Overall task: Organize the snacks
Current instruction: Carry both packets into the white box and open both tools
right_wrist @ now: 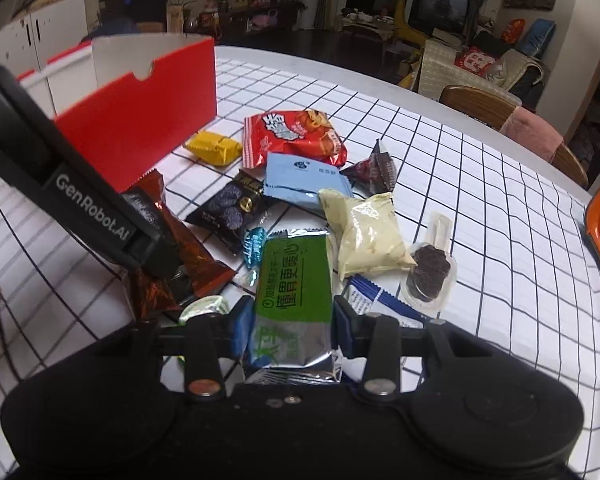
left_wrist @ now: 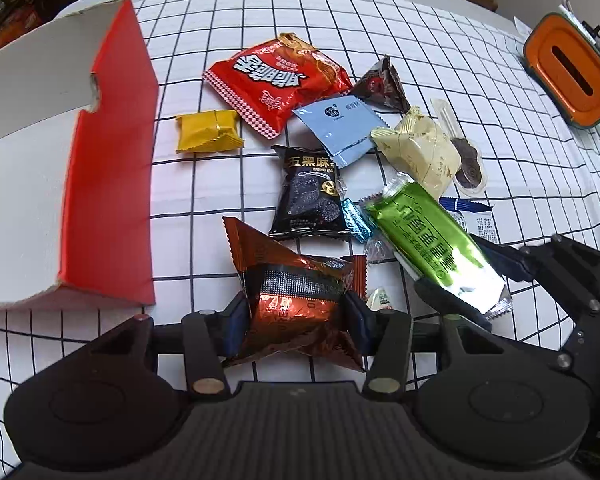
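Note:
My left gripper (left_wrist: 296, 320) is shut on a crinkled copper-brown foil packet (left_wrist: 296, 280), its blue pads pressing both sides. To its left stands a red cardboard box (left_wrist: 108, 168) with a white inside, open at the top. My right gripper (right_wrist: 292, 320) is shut on a green and silver packet (right_wrist: 296, 280), which is tilted above the pile. The left wrist view shows that green packet (left_wrist: 432, 240) at the right, and the right wrist view shows the copper packet (right_wrist: 188, 252) under the left gripper's black arm (right_wrist: 100, 216).
On the checked tablecloth (left_wrist: 228, 16) lie a red snack bag (left_wrist: 276, 76), a yellow packet (left_wrist: 208, 132), a light-blue sachet (left_wrist: 340, 128), a black packet (left_wrist: 308, 196), a cream packet (left_wrist: 420, 152) and a wrapped cookie (left_wrist: 468, 168). An orange-lidded container (left_wrist: 572, 76) sits far right.

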Motion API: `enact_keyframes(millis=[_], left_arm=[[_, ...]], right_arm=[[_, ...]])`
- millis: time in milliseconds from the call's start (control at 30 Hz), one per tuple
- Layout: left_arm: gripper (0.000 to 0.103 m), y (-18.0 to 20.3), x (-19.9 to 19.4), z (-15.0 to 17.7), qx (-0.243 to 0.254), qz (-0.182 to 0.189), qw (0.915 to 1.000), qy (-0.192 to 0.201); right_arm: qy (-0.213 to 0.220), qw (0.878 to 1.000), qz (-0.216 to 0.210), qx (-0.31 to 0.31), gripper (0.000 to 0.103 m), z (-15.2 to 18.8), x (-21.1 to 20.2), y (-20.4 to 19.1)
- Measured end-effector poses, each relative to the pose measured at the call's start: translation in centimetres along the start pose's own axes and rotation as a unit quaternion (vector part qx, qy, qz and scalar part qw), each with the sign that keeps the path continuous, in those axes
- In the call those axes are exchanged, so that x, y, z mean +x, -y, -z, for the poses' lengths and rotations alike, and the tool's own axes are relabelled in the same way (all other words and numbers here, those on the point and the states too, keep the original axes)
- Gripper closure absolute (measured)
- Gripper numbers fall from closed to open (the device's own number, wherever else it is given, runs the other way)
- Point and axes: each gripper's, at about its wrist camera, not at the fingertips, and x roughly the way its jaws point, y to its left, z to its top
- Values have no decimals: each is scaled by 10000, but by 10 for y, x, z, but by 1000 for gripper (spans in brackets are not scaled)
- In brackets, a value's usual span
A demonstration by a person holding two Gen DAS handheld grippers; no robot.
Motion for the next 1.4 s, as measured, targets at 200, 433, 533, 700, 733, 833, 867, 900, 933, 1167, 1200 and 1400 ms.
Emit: enact_keyframes(millis=[200,433,533,700,733,833,867,900,933,1167,1200,1400], left_arm=[[54,-4,-20,8,-85,51,9998,195],[54,-12,-54,16,-93,141,9987,474],[54,-20,-72,18,-91,194,9978,631],[54,-40,-98,18,-74,208,9959,881],[54,-45,-104,17,-70,209,9954,928],[54,-61,-120,15,-75,220,9938,1088],[53,-67,-125,14,-66,212,9932,1144],[53,-73,-129,14,-57,190,9926,1196],[53,-79,-133,13,-51,160,9921,1242],[53,-134,-147,5,-146,-49,9897,1426],[53,-141,-147,3,-165,-79,9894,1439],[53,-190,-140,-7,-284,-294,9897,1370]], right_arm=[[122,9997,-123,196,63,0,-20,1],[369,9983,-223,390,63,-10,-53,-3],[502,9977,-245,391,62,-19,-66,-9],[724,9962,-273,395,62,-38,-84,-27],[761,9959,-282,400,62,-43,-87,-31],[867,9948,-332,407,62,-60,-94,-45],[889,9945,-364,411,62,-66,-96,-50],[917,9942,-384,410,62,-73,-96,-55],[938,9940,-394,401,62,-79,-96,-59],[977,9935,-499,310,63,-121,-81,-101],[965,9936,-509,305,63,-125,-77,-106],[755,9950,-550,339,62,-152,-46,-135]])
